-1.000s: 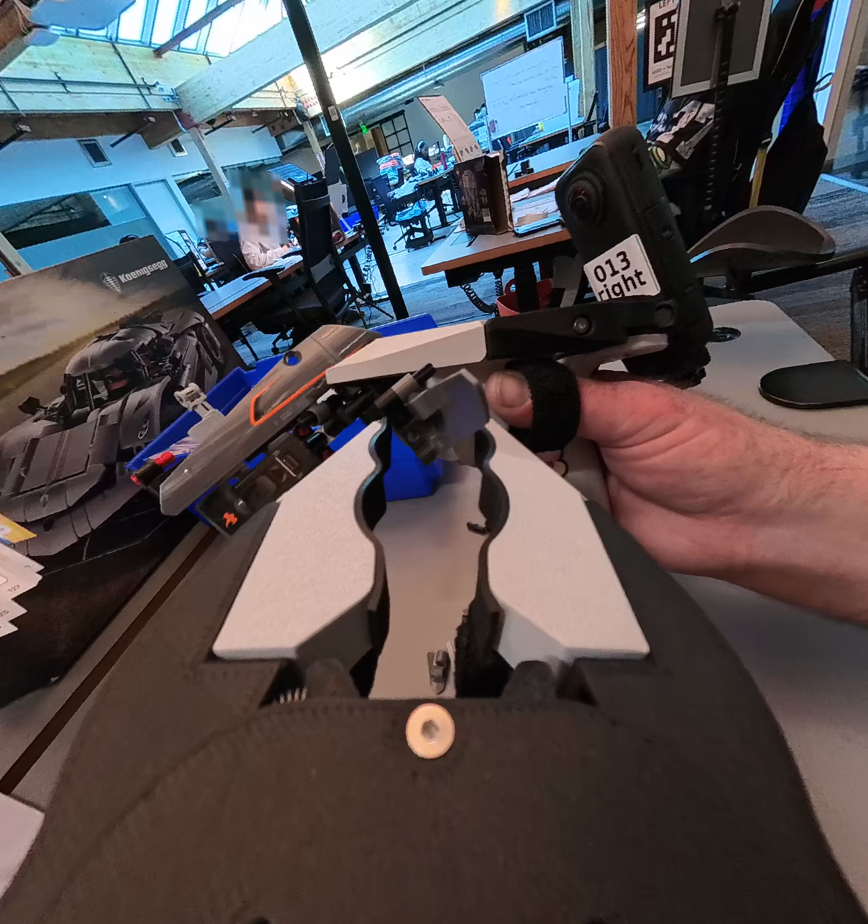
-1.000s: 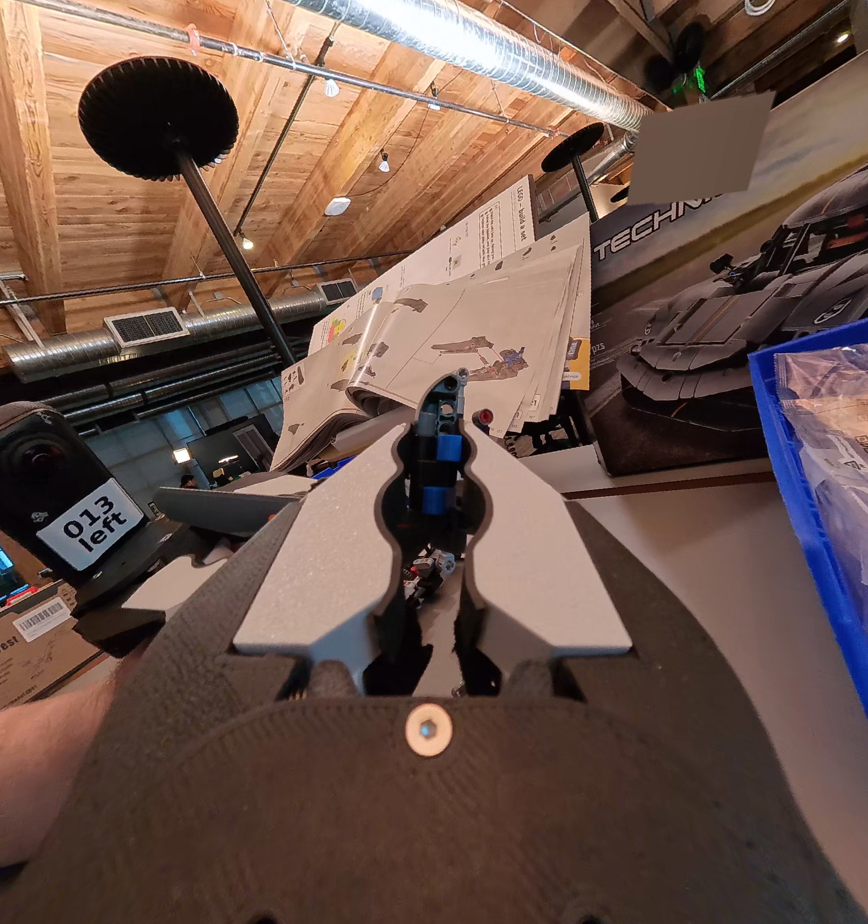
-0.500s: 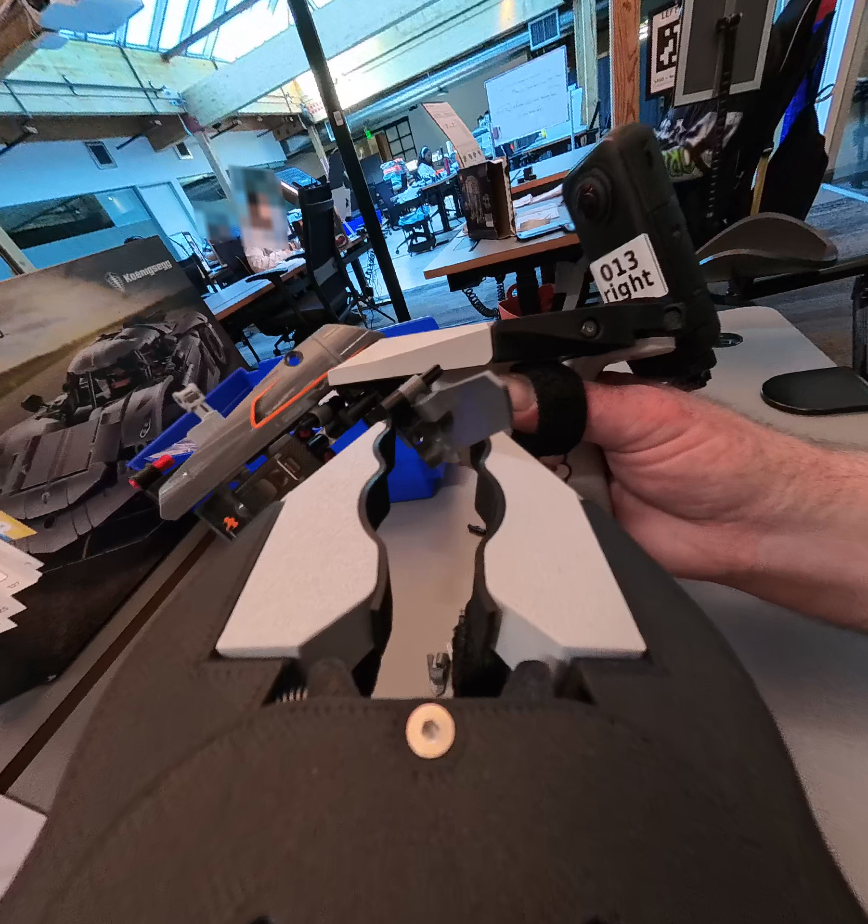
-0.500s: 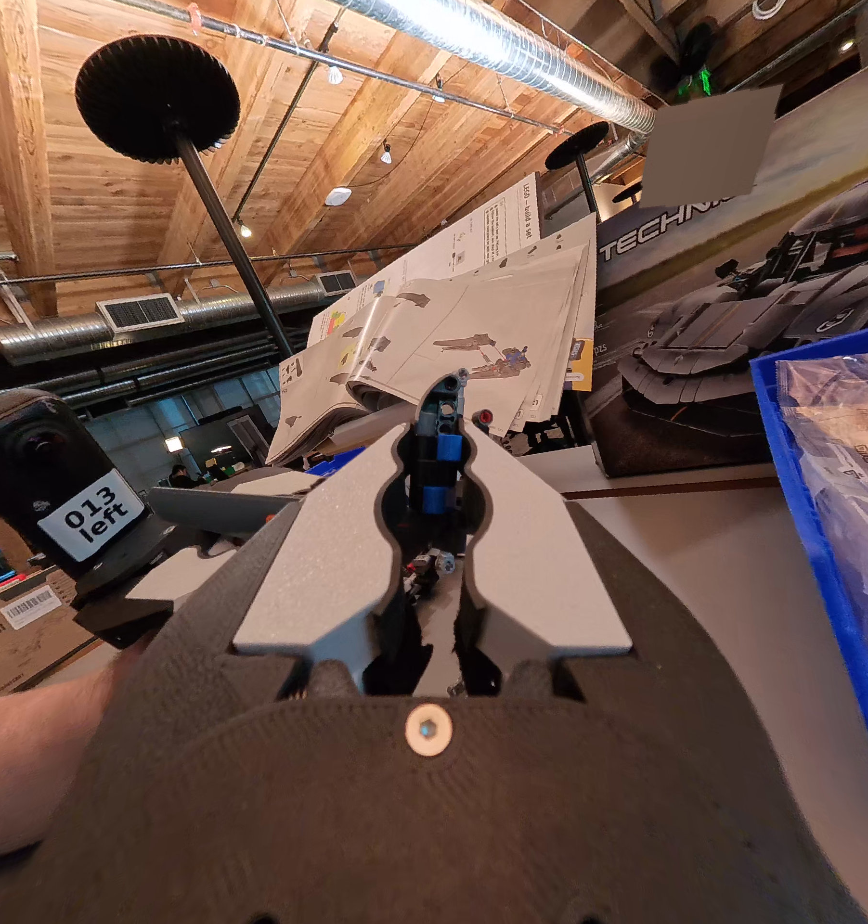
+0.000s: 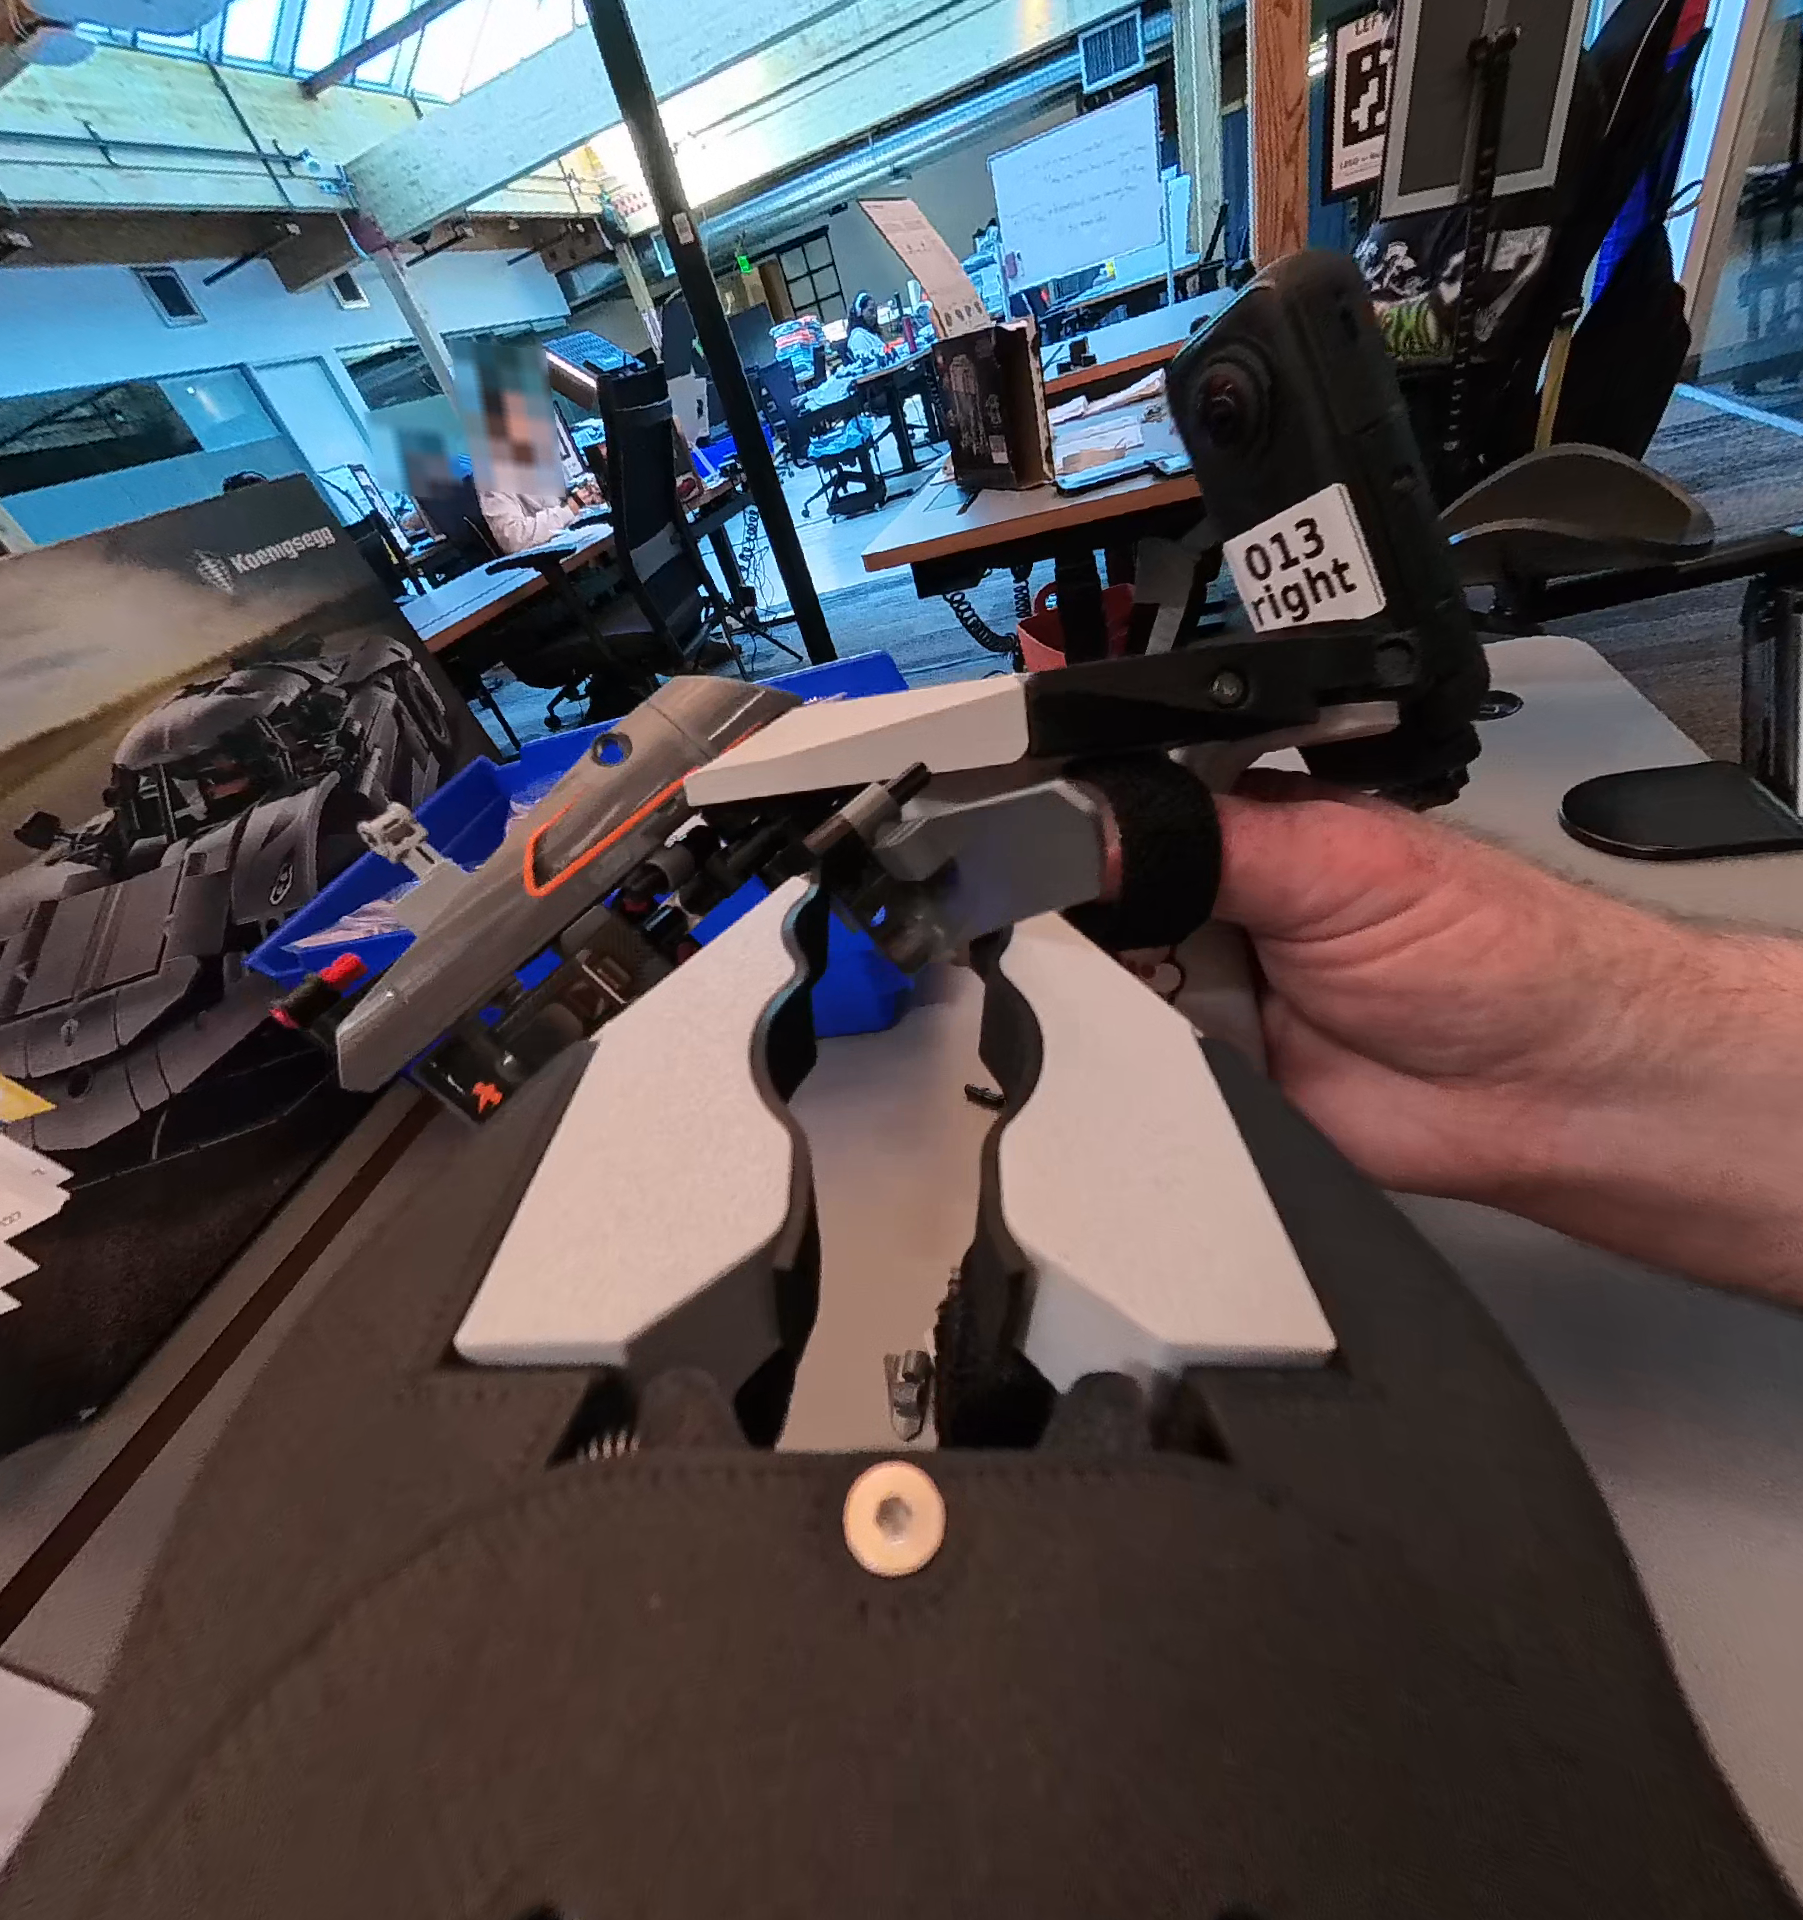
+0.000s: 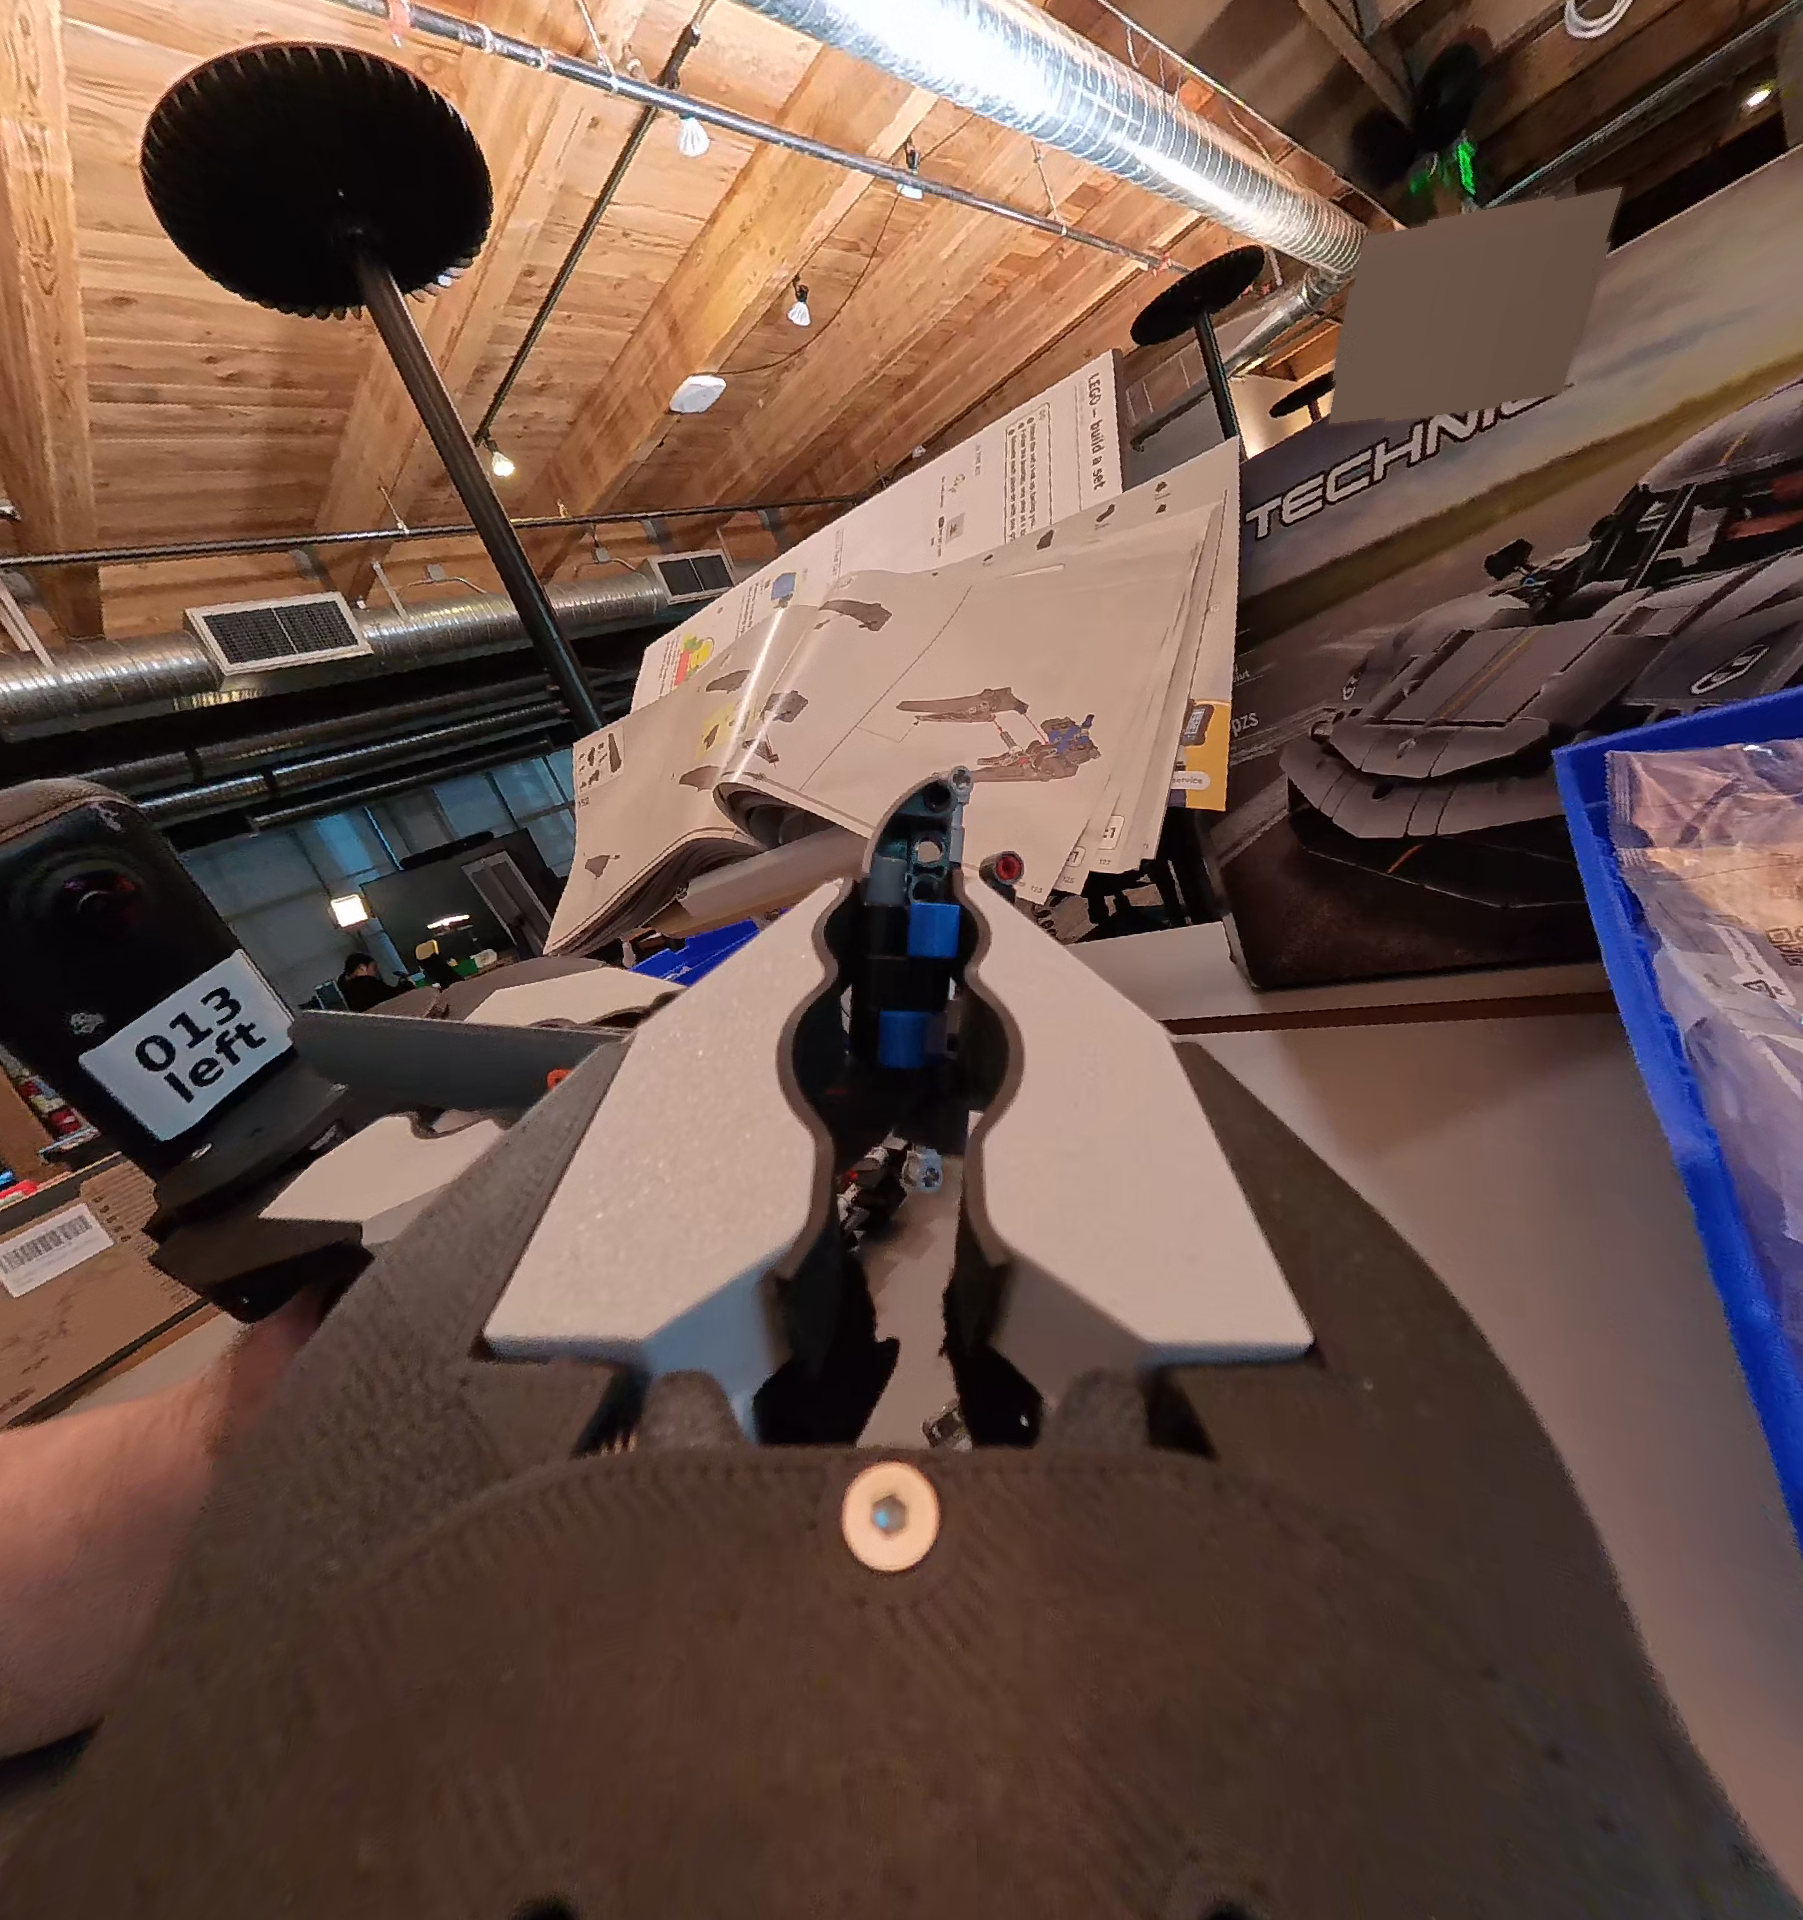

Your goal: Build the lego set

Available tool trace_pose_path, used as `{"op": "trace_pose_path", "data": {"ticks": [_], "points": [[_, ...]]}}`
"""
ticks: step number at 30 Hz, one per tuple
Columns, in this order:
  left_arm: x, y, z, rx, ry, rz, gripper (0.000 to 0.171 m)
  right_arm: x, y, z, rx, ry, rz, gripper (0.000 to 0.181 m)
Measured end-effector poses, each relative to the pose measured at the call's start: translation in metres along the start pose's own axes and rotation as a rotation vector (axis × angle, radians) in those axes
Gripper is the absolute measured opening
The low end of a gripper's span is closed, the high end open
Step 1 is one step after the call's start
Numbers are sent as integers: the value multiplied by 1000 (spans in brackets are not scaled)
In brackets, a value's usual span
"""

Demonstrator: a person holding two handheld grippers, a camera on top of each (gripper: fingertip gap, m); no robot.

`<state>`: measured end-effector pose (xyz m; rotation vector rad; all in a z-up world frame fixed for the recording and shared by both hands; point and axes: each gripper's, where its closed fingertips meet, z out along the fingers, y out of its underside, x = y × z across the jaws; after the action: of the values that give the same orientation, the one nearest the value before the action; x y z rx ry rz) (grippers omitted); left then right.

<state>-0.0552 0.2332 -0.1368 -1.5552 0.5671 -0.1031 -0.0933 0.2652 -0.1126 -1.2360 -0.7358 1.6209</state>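
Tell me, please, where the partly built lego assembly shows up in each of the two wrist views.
Left wrist view: the lego assembly sits centre-left, held up by the right gripper coming in from the right.
Right wrist view: its black and blue end stands at centre, clamped by that gripper's own fingers.
Shared landmark: the grey car box.

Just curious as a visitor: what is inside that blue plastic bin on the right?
The blue plastic bin holds clear plastic bags piled above its rim. The bags are crinkled and glossy, so their contents, and whatever lies under them, stay hidden.
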Motion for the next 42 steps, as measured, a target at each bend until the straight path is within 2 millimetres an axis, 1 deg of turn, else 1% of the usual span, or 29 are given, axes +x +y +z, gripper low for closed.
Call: {"op": "trace_pose_path", "data": {"ticks": [3, 9, 17, 22, 26, 29, 35, 42], "points": [[0, 0, 0, -3, -6, 9, 25, 0, 0, 0, 0, 4, -4, 13], [3, 0, 0, 1, 10, 13, 31, 1, -2, -1, 1, 13, -17, 13], [5, 0, 0, 0, 17, 15, 32, 2, -4, -3, -2, 41, -65, 13], [5, -1, -1, 7, 20, 13, 33, 1, -6, -4, -12, 73, -142, 13], [4, 0, -2, 6, 26, 7, 31, -2, -9, -4, -24, 107, -243, 13], [3, -1, -3, 9, 35, -3, 28, -4, -9, -4, -29, 115, -273, 13], [5, -2, -4, 25, 69, -9, 27, -8, -12, -5, -30, 132, -342, 13], [9, -5, -8, 52, 123, 29, 20, -21, -21, -6, -14, 147, -489, 13]]}}
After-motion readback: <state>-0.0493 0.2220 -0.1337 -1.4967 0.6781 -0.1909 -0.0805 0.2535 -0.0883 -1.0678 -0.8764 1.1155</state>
